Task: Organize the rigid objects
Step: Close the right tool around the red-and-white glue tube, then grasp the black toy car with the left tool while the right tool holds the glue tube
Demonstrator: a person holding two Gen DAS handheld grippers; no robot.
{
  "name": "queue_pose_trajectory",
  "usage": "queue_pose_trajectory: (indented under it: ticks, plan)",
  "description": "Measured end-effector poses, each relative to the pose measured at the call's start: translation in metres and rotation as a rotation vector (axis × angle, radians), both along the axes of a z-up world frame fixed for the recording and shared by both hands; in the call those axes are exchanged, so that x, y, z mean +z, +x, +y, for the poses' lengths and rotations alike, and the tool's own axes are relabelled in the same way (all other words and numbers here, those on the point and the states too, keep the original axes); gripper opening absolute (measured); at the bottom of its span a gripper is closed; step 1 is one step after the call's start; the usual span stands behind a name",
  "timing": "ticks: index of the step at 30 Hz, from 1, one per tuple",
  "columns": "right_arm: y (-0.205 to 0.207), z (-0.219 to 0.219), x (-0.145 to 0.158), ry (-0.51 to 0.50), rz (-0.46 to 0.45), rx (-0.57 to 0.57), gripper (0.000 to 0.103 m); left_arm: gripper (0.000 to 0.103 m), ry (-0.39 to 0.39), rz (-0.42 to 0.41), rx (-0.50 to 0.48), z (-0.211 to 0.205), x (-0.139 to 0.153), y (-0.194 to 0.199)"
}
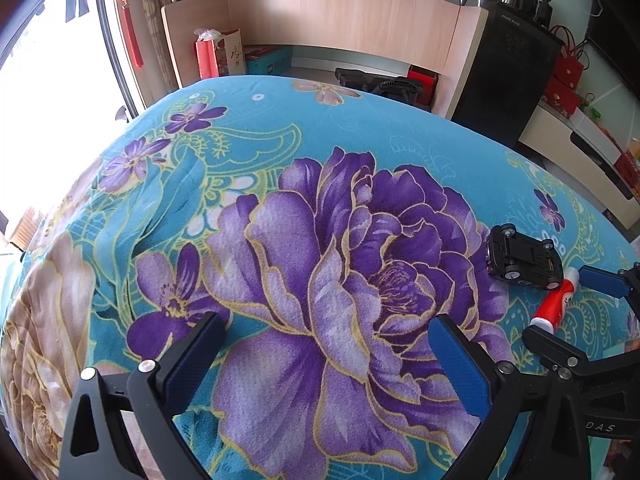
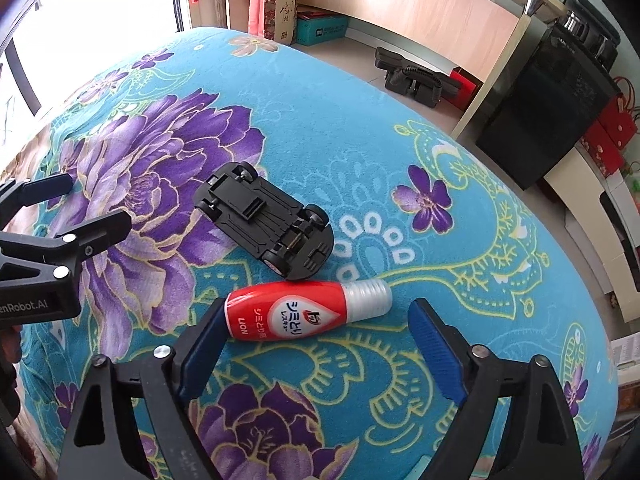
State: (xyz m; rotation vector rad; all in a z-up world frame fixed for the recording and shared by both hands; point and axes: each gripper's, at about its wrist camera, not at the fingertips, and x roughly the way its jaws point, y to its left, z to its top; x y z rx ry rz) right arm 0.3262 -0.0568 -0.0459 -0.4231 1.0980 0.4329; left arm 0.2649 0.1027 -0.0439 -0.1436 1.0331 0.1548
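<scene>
Lying between the spread right gripper, a red bottle rests unpinched.

Both grippers, the left gripper and the right gripper, are black plastic frames with blue ribbed pads, silver screws and white lettering.
</scene>
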Motion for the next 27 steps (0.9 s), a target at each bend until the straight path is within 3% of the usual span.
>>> queue_pose_trajectory:
  ticks: [16,18,27]
  plan:
    - [0.004,0.011,-0.001,0.002,0.005,0.043,0.090,0.103,0.003,0.002,-0.003,0.000,-0.001,0.000]
    - [0.002,0.011,0.000,0.016,0.007,0.052,0.079,0.103,0.005,0.003,-0.005,-0.001,-0.002,0.000]
    - [-0.014,-0.006,0.009,0.081,0.006,0.017,0.079,0.103,-0.018,-0.017,-0.023,-0.005,0.002,-0.001]
